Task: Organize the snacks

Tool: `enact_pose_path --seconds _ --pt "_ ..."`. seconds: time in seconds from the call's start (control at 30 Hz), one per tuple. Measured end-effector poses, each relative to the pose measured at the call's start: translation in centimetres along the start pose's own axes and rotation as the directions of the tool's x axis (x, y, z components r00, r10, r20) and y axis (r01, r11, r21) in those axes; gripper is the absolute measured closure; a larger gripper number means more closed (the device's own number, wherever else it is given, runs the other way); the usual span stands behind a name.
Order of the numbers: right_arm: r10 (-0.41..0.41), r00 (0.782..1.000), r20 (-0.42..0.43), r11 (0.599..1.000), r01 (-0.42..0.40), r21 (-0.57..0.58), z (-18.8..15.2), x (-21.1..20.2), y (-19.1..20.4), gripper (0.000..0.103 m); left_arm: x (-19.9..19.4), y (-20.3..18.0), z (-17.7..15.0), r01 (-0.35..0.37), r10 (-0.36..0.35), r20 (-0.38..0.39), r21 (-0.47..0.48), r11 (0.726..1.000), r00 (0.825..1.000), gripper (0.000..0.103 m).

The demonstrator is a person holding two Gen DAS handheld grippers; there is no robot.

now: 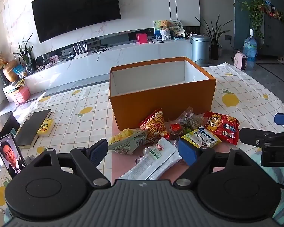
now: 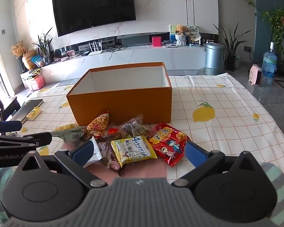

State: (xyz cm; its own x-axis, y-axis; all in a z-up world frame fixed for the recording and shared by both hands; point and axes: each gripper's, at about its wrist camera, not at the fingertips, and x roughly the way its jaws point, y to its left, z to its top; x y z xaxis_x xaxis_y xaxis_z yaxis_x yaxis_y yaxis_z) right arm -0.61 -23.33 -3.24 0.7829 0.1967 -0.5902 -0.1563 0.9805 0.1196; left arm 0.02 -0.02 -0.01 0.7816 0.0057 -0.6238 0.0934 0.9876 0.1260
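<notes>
Your left gripper and right gripper both gape empty over the snack packets beside the orange box, mid-table.

surface: table covered by white checked lemon-print cloth | carried: open orange cardboard box; heap of colourful plastic snack packets; dark flat book

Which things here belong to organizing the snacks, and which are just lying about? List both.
For the job:
orange box, open
red snack packet
yellow packet
fries packet
white wrapper
left gripper and right gripper, both open

Lying about:
phone
book
yellow pad
</notes>
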Motion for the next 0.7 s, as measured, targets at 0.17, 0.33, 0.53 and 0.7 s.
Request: enact_pose_path --seconds 0.17,0.33,0.53,0.7 --pt "-0.007 1.0 -0.006 1.0 0.007 0.005 -0.1 0.0 0.0 0.004 0.0 0.0 0.0 -0.001 0.001 -0.001 -0.001 1.0 1.0 0.005" --pt "-0.009 1.0 -0.03 1.0 0.009 0.005 -0.2 1.0 -0.2 0.004 0.6 -0.6 -1.4 0.001 -0.001 -0.003 -0.002 1.0 1.0 0.005" --pt "-0.015 0.999 -0.039 1.0 0.015 0.0 -0.2 1.0 0.1 0.004 0.6 -0.4 -0.5 0.004 -0.004 -0.021 0.007 1.0 1.0 0.005" --pt "-0.019 0.999 -0.044 1.0 0.019 0.003 -0.3 1.0 -0.1 0.004 0.6 -0.4 -0.5 0.004 -0.004 -0.023 0.007 1.0 1.0 0.005"
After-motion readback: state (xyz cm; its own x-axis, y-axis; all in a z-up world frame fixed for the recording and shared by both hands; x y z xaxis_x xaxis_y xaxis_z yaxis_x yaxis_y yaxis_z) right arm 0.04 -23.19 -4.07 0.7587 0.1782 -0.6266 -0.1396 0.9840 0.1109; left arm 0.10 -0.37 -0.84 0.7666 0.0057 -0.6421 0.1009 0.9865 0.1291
